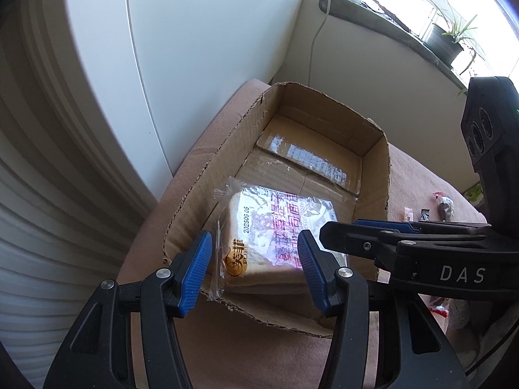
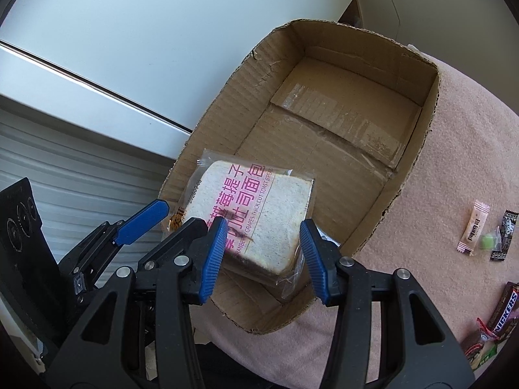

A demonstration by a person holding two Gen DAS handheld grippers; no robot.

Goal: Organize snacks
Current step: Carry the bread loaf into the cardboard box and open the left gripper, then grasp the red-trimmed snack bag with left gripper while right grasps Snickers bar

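Note:
A packet of toast bread in clear wrap with pink lettering (image 1: 275, 236) (image 2: 253, 217) lies in the near end of an open cardboard box (image 1: 376, 168) (image 2: 428, 103). My left gripper (image 1: 254, 269) is open, its blue pads on either side of the packet above the box's near rim. My right gripper (image 2: 264, 256) is open too, its jaws on either side of the packet's near corner. Neither pad visibly presses the packet. The right gripper also shows in the left wrist view (image 1: 373, 230), and the left one in the right wrist view (image 2: 142, 217).
The box stands on a pink cloth (image 2: 454, 175). To the right lie small wrapped sweets (image 2: 472, 227), a Snickers bar (image 2: 502, 314) and other wrappers (image 1: 444, 207). White cabinet doors (image 1: 194, 48) rise on the left. A windowsill with a potted plant (image 1: 451, 39) is far behind.

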